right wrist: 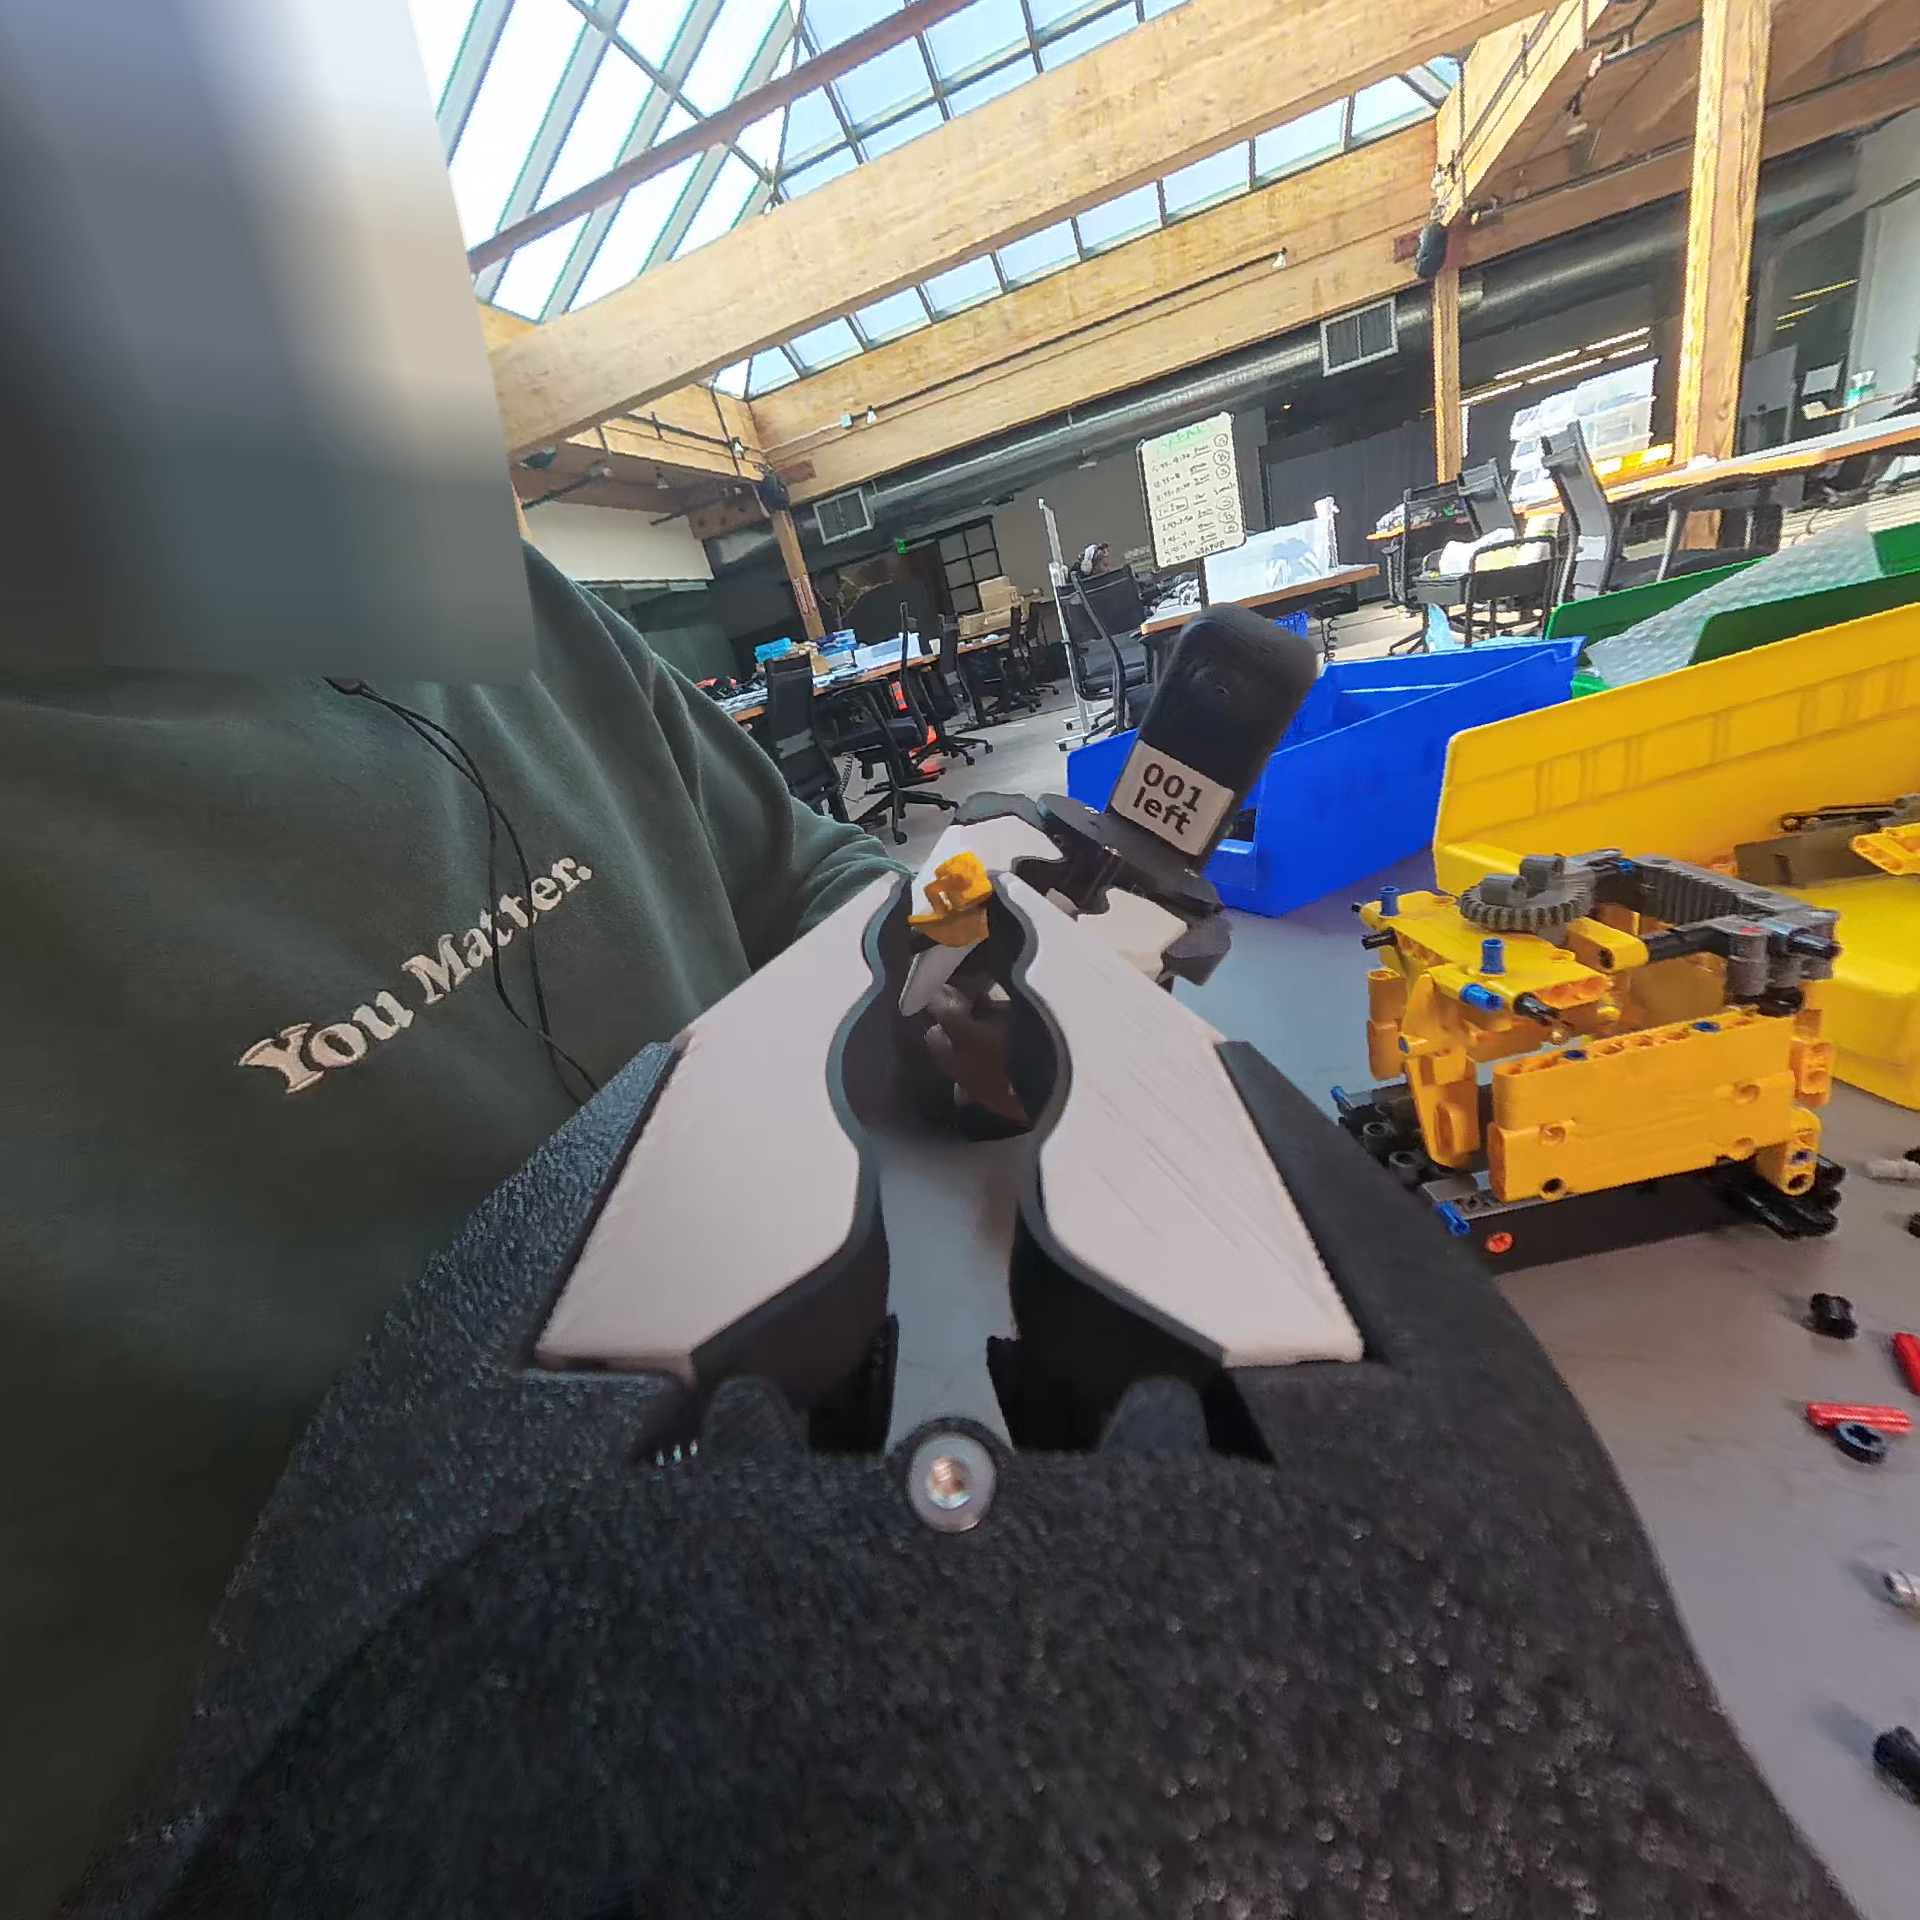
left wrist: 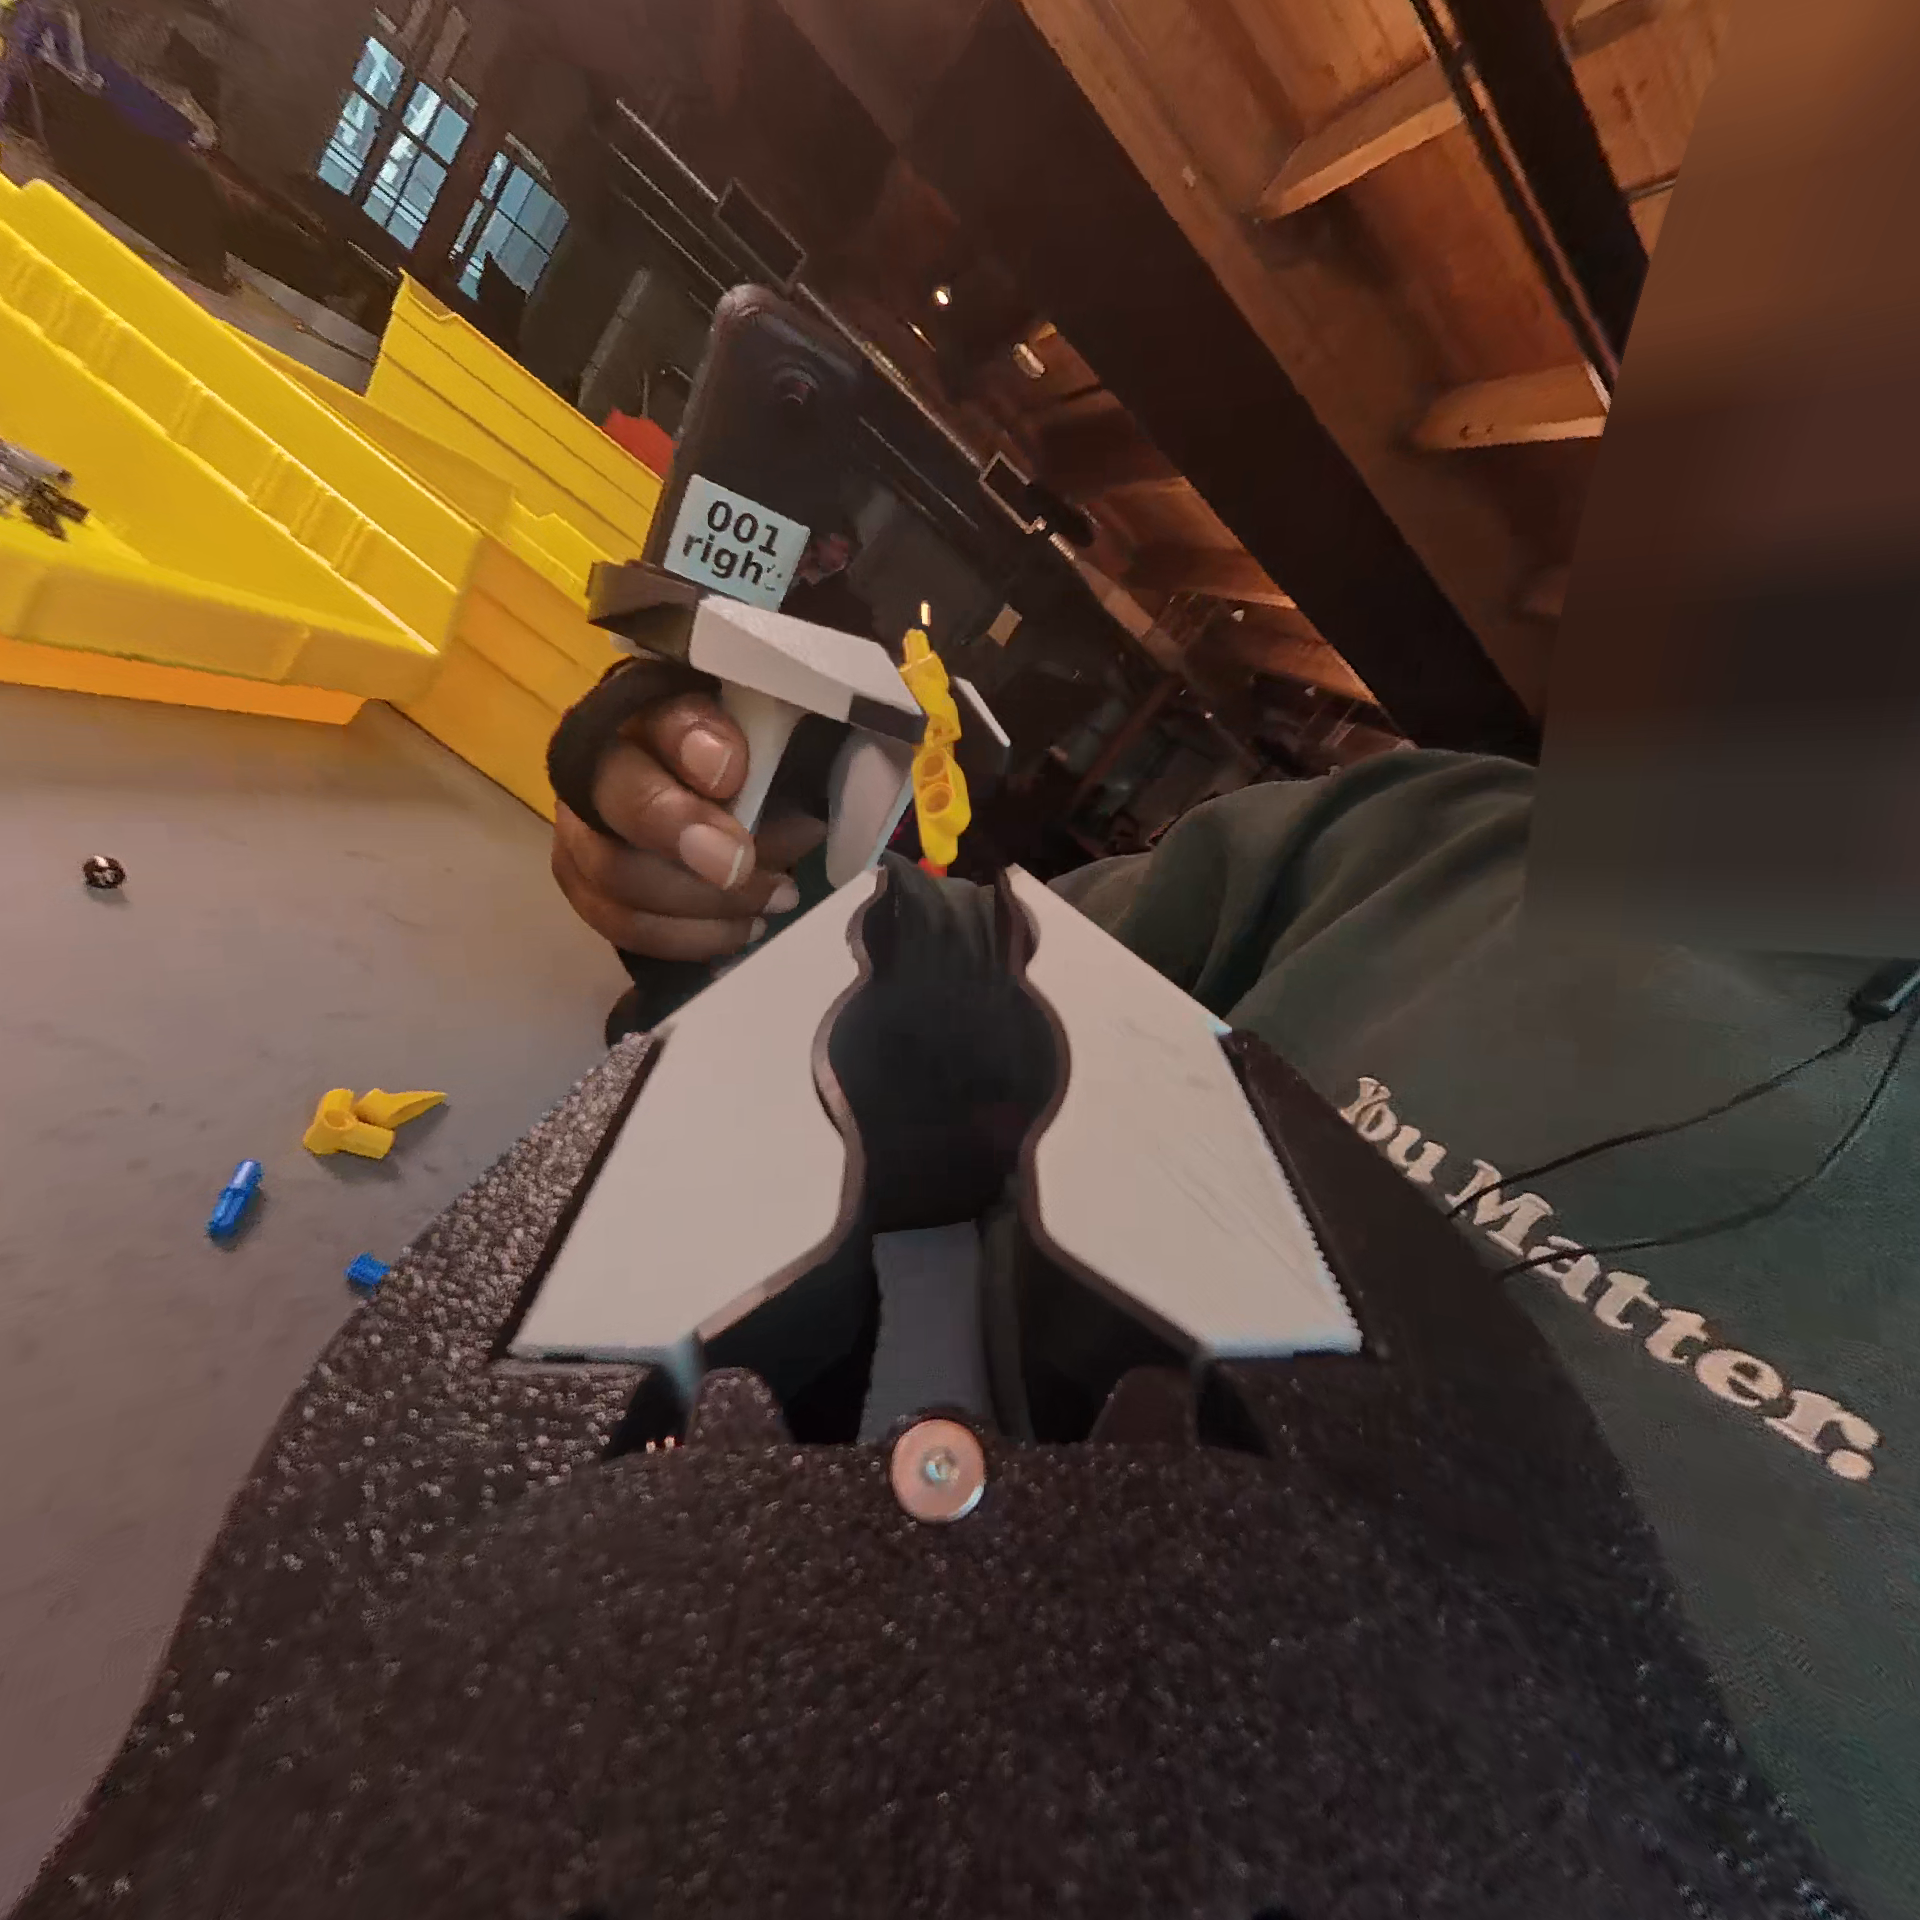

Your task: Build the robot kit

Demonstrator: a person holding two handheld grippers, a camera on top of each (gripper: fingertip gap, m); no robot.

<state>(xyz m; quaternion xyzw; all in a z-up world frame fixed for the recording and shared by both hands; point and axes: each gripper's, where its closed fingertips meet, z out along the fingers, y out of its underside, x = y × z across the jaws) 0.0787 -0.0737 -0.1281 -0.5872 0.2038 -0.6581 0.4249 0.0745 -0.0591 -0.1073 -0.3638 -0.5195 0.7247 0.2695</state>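
My right gripper (right wrist: 951,888) is shut on a yellow perforated beam (right wrist: 948,902) and holds it in the air in front of a person's green sweatshirt. In the left wrist view the same beam (left wrist: 935,727) stands nearly upright in the right gripper (left wrist: 940,717), which a hand holds. My left gripper (left wrist: 943,875) sits just under the beam's lower end. Its jaws are almost closed, with a small red piece (left wrist: 932,864) at the tips. The left gripper also shows in the right wrist view (right wrist: 951,982), tips just below the beam.
On the grey table (left wrist: 260,987) lie a yellow connector (left wrist: 364,1117), blue pins (left wrist: 234,1197) and a small black part (left wrist: 104,871). Yellow bins (left wrist: 208,520) stand behind them. A yellow brick-built machine (right wrist: 1590,1039), red pins (right wrist: 1860,1415), a blue bin (right wrist: 1403,748) and a yellow bin (right wrist: 1662,748) are to the right. The yellow connector (left wrist: 364,1117) is about equally far from each gripper, around 15 centimetres.
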